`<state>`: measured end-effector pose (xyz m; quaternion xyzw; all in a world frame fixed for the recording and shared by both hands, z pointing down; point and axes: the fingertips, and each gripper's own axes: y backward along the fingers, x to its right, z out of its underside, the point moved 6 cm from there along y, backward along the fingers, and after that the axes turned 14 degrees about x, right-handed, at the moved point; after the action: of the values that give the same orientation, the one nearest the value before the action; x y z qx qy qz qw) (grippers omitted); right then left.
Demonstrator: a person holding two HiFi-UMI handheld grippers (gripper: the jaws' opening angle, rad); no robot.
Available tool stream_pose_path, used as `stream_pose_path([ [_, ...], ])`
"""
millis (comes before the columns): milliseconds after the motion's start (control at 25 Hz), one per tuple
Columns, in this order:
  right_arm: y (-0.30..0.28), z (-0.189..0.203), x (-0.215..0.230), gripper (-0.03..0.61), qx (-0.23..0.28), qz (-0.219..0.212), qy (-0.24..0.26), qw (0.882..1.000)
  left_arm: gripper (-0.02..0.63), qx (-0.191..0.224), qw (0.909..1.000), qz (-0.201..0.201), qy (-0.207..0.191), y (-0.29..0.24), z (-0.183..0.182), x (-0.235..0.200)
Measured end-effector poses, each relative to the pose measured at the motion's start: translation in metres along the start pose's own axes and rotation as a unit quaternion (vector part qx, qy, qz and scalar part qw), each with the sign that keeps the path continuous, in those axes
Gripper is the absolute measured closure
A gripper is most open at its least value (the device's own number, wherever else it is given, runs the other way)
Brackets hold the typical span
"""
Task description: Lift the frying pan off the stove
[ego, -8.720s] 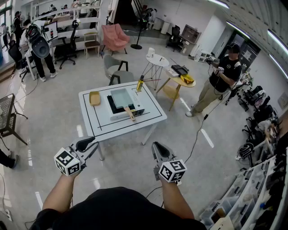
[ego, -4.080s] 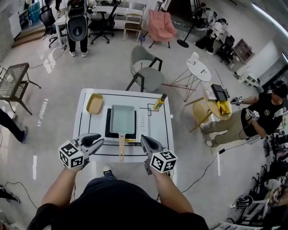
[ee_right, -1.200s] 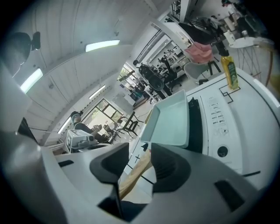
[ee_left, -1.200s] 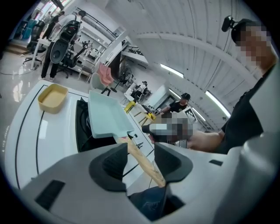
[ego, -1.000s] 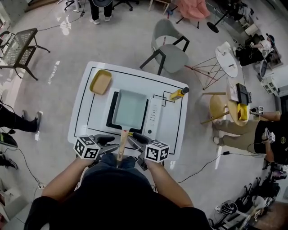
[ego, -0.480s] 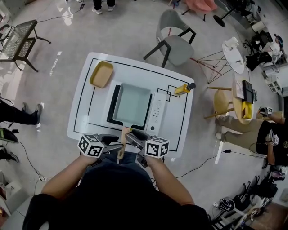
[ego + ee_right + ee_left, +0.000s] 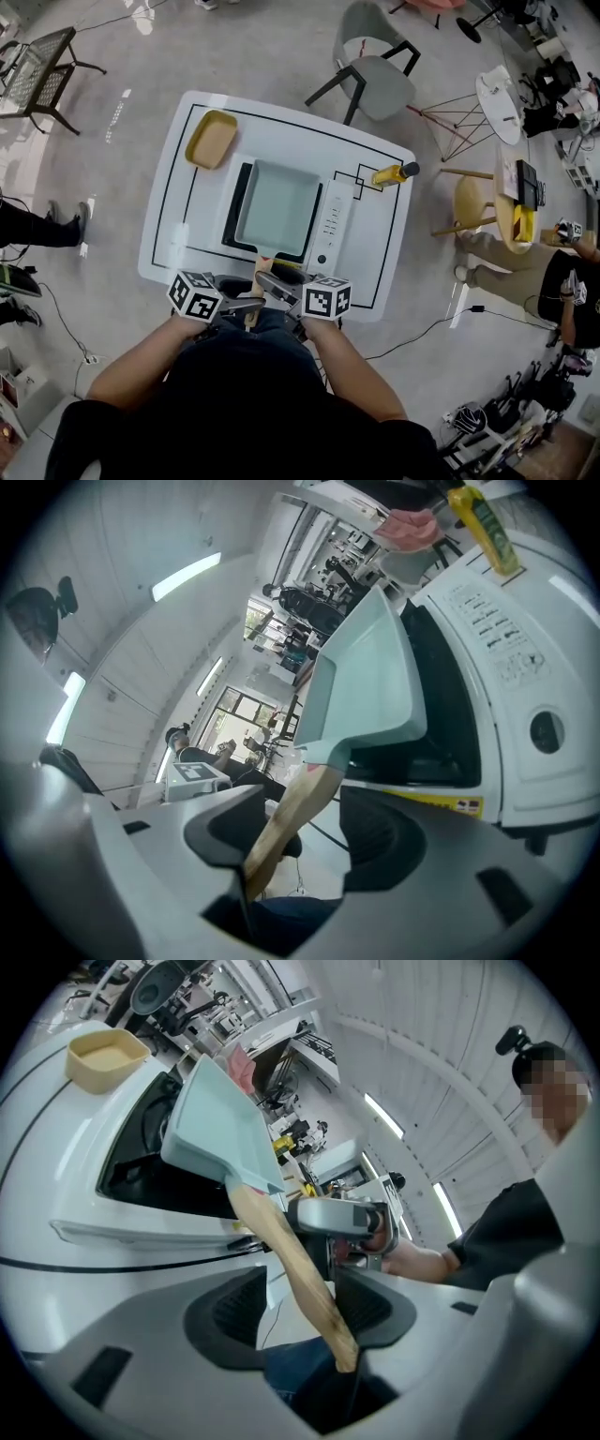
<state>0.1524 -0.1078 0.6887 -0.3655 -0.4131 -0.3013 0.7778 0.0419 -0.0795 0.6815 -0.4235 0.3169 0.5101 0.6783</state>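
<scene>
Pale wood lies nearest: the frying pan's handle (image 7: pixel 253 302) sticks out past the near edge of the white table (image 7: pixel 178 197), and both tools sit round it. The left gripper (image 7: pixel 305 1307) and the right gripper (image 7: pixel 305 836) have just been opening their jaws. Both pairs stand spread with the handle between the pads, not yet squeezed. Beyond them, the mint-green square frying pan (image 7: pixel 278 206) rests flat on the induction stove (image 7: pixel 330 220), mid-table. To grip well, I'd centre the handle in each pair and close firmly on the wood. Then I'd raise both together, keeping the pan level so it clears the stove without scraping. A yellow dish (image 7: pixel 211 139) sits far left.
</scene>
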Motion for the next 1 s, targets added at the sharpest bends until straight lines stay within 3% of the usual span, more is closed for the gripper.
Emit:
stream_pose_path([
  [400,-0.014,0.008,0.002,0.334,-0.018,-0.037,-0.052,0.998,0.393,-0.020,0.9985,0.036,0.036,-0.009,0.009,0.005],
  [640,-0.024,0.013,0.004,0.336,-0.022,-0.060,-0.112,0.992,0.445,-0.026,0.9966,0.058,0.052,-0.012,0.013,0.007],
  [1000,-0.030,0.012,0.003,0.376,-0.026,-0.076,-0.128,0.989,0.451,-0.030,0.9956,0.068,0.056,-0.013,0.012,0.006],
])
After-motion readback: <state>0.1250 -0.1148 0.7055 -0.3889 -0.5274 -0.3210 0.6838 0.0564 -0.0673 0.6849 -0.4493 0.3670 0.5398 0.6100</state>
